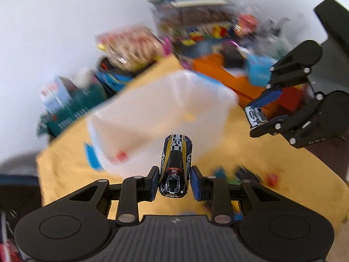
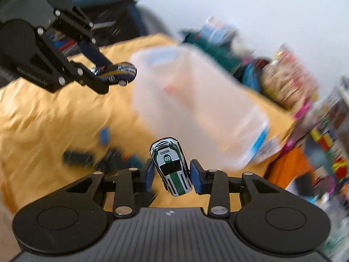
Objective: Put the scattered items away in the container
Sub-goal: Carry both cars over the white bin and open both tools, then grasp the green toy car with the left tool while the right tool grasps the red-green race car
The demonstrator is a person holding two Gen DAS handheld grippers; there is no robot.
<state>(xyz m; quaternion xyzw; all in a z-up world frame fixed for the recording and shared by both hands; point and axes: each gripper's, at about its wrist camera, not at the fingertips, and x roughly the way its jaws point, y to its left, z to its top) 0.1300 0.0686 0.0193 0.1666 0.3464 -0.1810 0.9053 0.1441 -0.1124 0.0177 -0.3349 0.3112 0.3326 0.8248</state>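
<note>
My left gripper (image 1: 173, 180) is shut on a dark blue and yellow toy car numbered 13 (image 1: 175, 166), held in the air before the clear plastic container (image 1: 161, 118). It also shows in the right wrist view (image 2: 102, 76) with that car (image 2: 118, 73). My right gripper (image 2: 171, 175) is shut on a white and green toy car numbered 69 (image 2: 171, 166), also lifted near the container (image 2: 196, 109). The right gripper shows in the left wrist view (image 1: 259, 114) holding its car (image 1: 256, 115). Several small toys (image 2: 93, 157) lie on the yellow cloth (image 2: 54, 113).
The container has blue handles and something red inside (image 1: 121, 156). Loose toys (image 1: 246, 173) lie on the yellow cloth (image 1: 65, 163). Boxes, books and colourful clutter (image 1: 207, 35) crowd the far side. Both views are motion-blurred.
</note>
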